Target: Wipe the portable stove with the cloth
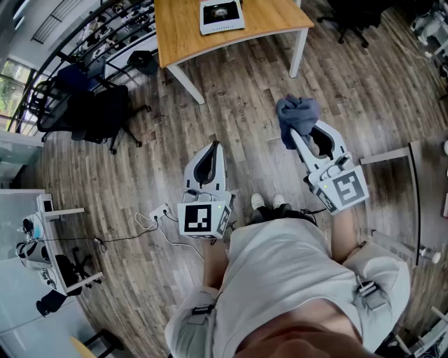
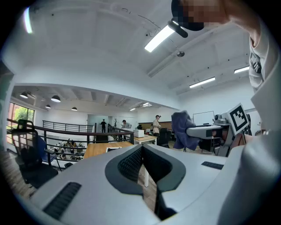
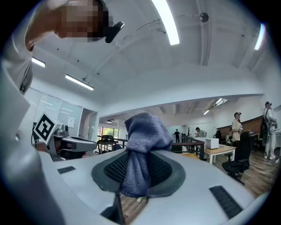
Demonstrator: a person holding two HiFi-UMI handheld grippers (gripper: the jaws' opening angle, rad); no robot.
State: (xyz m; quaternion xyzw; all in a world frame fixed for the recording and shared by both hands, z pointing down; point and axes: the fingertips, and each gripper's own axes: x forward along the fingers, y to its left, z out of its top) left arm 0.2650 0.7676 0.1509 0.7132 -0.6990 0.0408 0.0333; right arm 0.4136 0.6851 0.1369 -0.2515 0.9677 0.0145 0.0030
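Floorboards (image 1: 238,105) of grey-brown wood spread below me, with a light wooden counter (image 1: 280,21) at the far edge and a black office chair (image 1: 98,112) off to my left. My left gripper (image 1: 213,145) hangs over the floor, its fingers pressed together on nothing. My right gripper (image 1: 297,134) pinches the cloth (image 1: 297,115), a blue-grey terry towel bunched into a soft knot above the fingers, one fold hanging down between them.

An open-plan office: a wooden desk (image 1: 189,35) on wood-plank floor (image 1: 245,119), black swivel chairs (image 1: 98,115), ceiling strip lights (image 3: 166,22), a metal railing (image 2: 66,128), people (image 2: 156,124) standing among further desks.
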